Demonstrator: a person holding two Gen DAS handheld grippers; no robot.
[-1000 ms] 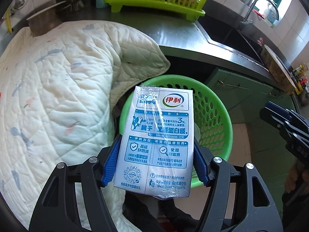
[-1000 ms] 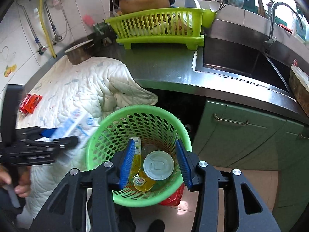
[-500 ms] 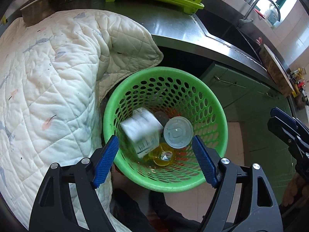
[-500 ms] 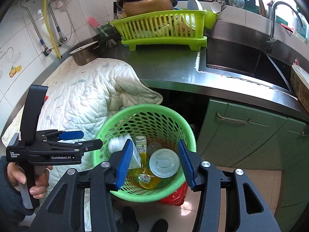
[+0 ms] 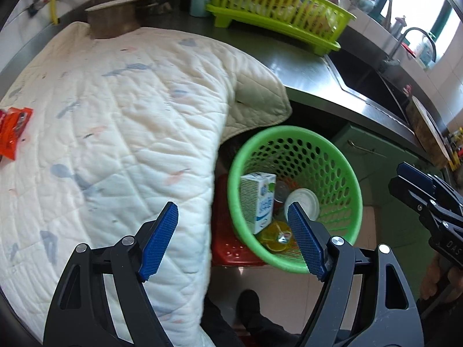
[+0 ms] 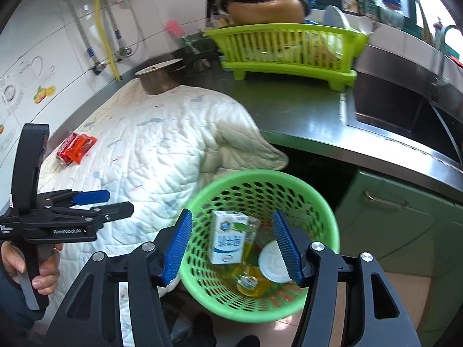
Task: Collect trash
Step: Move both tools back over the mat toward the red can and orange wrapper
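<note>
A green mesh basket [image 5: 327, 167] [image 6: 324, 211] stands on the floor below the counter edge. In it are a white and blue milk carton [image 5: 257, 199] [image 6: 228, 238], upright against the wall, a white lid [image 5: 303, 202] [image 6: 272, 260] and a yellow bottle [image 5: 277, 237] [image 6: 251, 284]. My left gripper [image 5: 231, 206] [image 6: 118, 201] is open and empty, over the quilt's edge beside the basket. My right gripper [image 6: 232, 214] [image 5: 405, 173] hovers above the basket with its jaws opening and nothing between them. A red wrapper [image 5: 13, 130] [image 6: 76, 147] lies on the quilt at the far left.
A white quilt [image 5: 115, 130] covers the counter's left part and hangs over its edge. A lime dish rack [image 6: 289, 49], a metal pot [image 6: 157, 79] and a sink [image 6: 405, 110] are further back. A red stool [image 5: 231, 245] sits under the basket. Green cabinets [image 6: 390, 217] are at the right.
The left gripper opened and let go of the milk carton, which fell into the basket. It then swung left over the quilt. The right jaws spread wider.
</note>
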